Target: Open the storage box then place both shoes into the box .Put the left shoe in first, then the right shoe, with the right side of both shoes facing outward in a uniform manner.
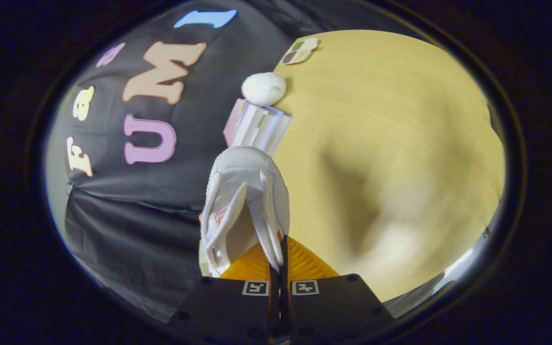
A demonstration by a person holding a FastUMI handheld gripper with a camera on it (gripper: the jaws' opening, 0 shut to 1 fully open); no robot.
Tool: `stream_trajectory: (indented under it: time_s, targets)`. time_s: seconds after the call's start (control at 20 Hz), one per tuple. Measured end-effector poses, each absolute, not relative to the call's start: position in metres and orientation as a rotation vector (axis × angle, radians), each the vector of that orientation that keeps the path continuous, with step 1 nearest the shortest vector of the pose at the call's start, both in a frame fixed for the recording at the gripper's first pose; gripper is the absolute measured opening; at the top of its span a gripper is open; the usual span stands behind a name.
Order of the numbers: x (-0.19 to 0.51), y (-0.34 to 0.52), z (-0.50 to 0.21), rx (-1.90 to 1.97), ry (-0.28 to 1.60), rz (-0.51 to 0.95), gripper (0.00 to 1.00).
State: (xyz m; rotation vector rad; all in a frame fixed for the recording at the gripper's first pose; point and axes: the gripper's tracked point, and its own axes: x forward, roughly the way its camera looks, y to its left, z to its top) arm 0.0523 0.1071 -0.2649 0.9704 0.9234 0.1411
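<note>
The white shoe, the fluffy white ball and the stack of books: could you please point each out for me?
white shoe (247,191): gripper view, on its upper, ahead of the fingers.
fluffy white ball (264,88): gripper view, on its middle.
stack of books (261,127): gripper view, on the page edges.

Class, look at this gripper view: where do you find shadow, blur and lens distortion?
In the gripper view, a broad soft shadow falls across the table beyond the shoe; the table's near part looks smeared and out of focus; the shoe, held in the hand-held gripper, stays fairly sharp; the fisheye bends the table's edge into a curve.
</note>
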Motion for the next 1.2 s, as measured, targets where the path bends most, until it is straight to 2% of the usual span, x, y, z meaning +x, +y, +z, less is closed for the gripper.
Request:
stream_trajectory:
  time_s: [0.25,0.45,0.75,1.1,1.2]
  targets:
    - [0.059,0.179,-0.193,0.91,0.869,0.274,0.03]
    - [0.052,0.233,-0.17,0.863,0.883,0.344,0.03]
    - [0.031,0.295,-0.196,0.757,0.962,0.367,0.03]
    - [0.009,0.326,-0.242,0.597,1.024,0.345,0.03]
    - [0.009,0.332,-0.251,0.548,1.024,0.356,0.12]
